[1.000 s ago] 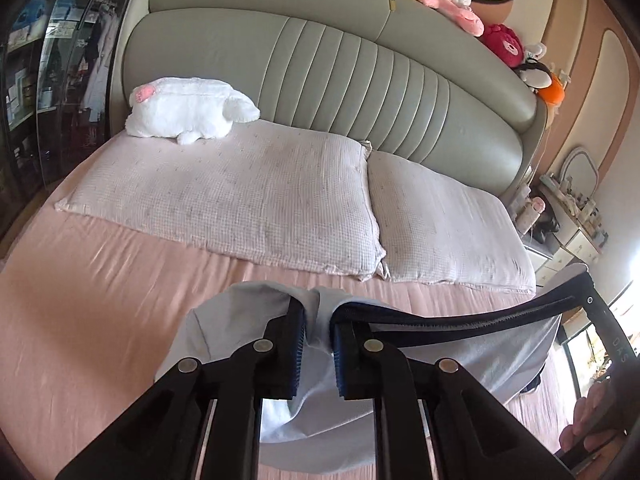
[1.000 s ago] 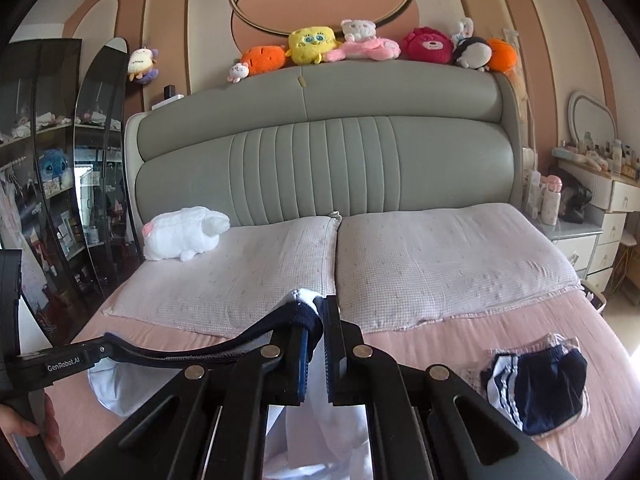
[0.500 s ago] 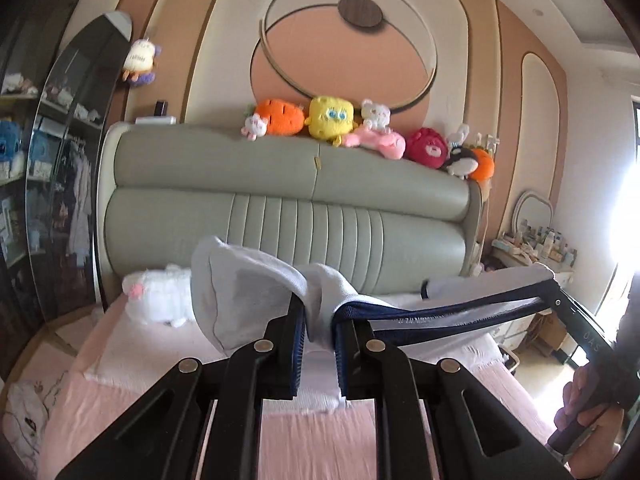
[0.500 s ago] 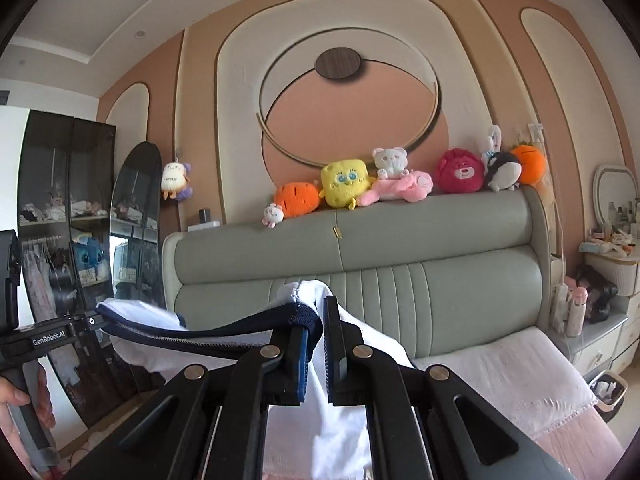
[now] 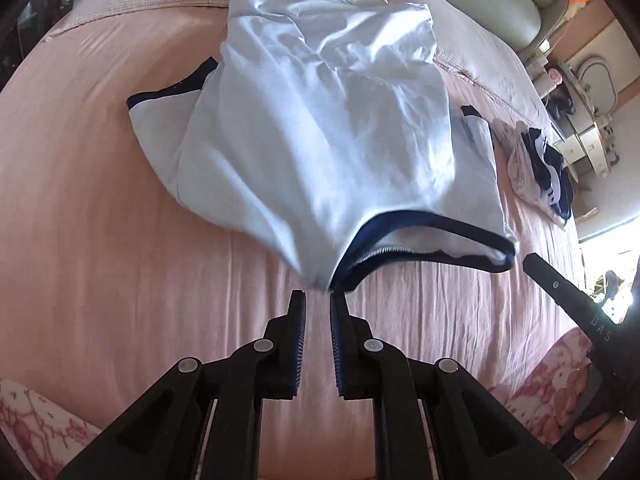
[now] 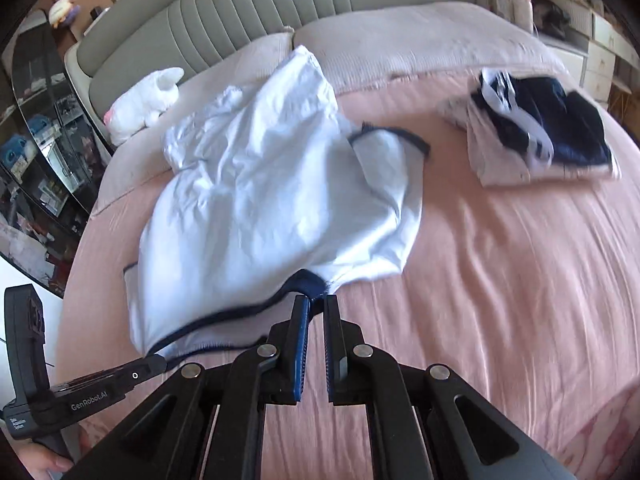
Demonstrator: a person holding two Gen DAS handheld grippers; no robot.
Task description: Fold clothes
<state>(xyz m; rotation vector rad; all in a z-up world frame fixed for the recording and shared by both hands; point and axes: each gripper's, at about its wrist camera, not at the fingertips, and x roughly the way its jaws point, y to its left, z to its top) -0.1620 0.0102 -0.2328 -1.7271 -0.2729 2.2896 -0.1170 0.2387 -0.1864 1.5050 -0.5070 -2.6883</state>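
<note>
The pink bed fills both views, with pale pillows and a grey headboard at its far end. On the bed lies a white shirt with dark blue trim, its long side running from the grippers toward the pillows. A folded dark pile lies near the shirt. The left gripper and right gripper are nearly closed, each pinching the shirt's blue collar edge

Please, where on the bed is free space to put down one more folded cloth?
Free: the pink sheet between the white shirt and the bed's near edge, below the folded dark pile. Also the sheet left of the shirt in the left wrist view. Crowded: the middle under the shirt, and the pile's corner near the pillows.
</note>
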